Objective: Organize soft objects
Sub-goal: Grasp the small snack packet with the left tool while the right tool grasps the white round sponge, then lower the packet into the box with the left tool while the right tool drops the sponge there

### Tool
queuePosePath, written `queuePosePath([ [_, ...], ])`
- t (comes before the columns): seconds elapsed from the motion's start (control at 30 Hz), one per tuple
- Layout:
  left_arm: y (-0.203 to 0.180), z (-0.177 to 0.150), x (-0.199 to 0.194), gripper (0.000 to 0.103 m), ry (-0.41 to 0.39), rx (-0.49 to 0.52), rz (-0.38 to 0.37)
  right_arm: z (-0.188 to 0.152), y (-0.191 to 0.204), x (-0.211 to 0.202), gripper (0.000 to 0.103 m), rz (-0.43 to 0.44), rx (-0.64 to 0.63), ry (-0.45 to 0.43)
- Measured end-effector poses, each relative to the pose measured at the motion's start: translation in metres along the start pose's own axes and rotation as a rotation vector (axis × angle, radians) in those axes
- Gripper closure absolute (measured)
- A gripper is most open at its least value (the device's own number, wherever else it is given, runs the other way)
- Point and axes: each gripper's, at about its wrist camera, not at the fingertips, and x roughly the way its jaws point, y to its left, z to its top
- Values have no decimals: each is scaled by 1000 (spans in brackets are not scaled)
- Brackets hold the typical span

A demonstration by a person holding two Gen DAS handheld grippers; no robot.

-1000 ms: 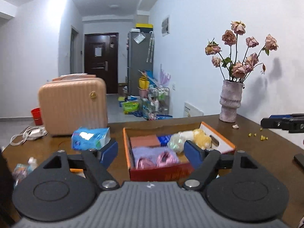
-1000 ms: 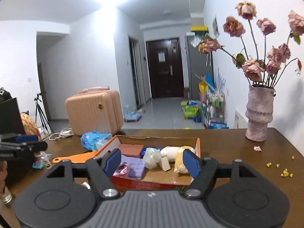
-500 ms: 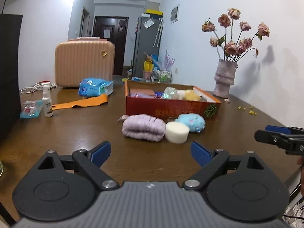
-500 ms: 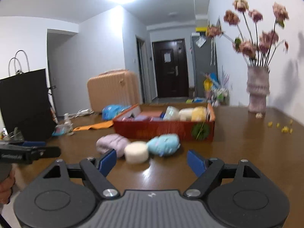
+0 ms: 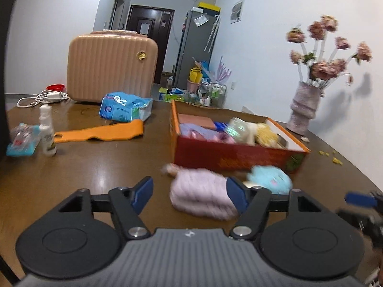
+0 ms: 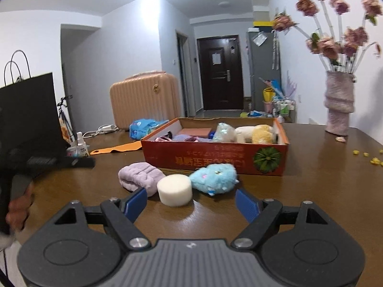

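Note:
A lilac rolled towel (image 5: 201,196) (image 6: 141,174), a white foam cylinder (image 6: 174,189) and a light blue plush toy (image 6: 215,178) (image 5: 271,179) lie on the brown table in front of a red box (image 6: 215,160) (image 5: 229,157) holding several soft things. My left gripper (image 5: 191,193) is open, low over the table, with the lilac towel partly between its fingers. My right gripper (image 6: 191,202) is open, just short of the white cylinder. The left gripper also shows at the left of the right wrist view (image 6: 59,161).
A vase of dried flowers (image 6: 338,105) stands at the right rear. An orange strip (image 5: 100,132), a blue tissue pack (image 5: 124,107), a spray bottle (image 5: 46,131) and a pink suitcase (image 5: 112,67) lie to the left rear. A black bag (image 6: 28,110) stands left.
Both grippers have dropped from above the box to low over the table and moved closer to the loose soft things. The left one has come up to the lilac towel.

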Motion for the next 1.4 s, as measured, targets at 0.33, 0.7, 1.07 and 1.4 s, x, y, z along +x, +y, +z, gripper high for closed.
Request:
queuePosePath([
  [0.33, 9, 21, 140, 35, 183, 136, 34, 16, 21, 102, 24, 57, -103, 90],
  [0.7, 9, 8, 150, 60, 205, 159, -15, 4, 19, 143, 46, 89, -102, 200],
  [1.07, 6, 20, 82, 62, 77, 82, 59, 4, -1, 81, 47, 72, -36, 110],
  [1.4, -27, 6, -11, 61, -18, 12, -52, -10, -13, 29, 47, 26, 40, 61],
])
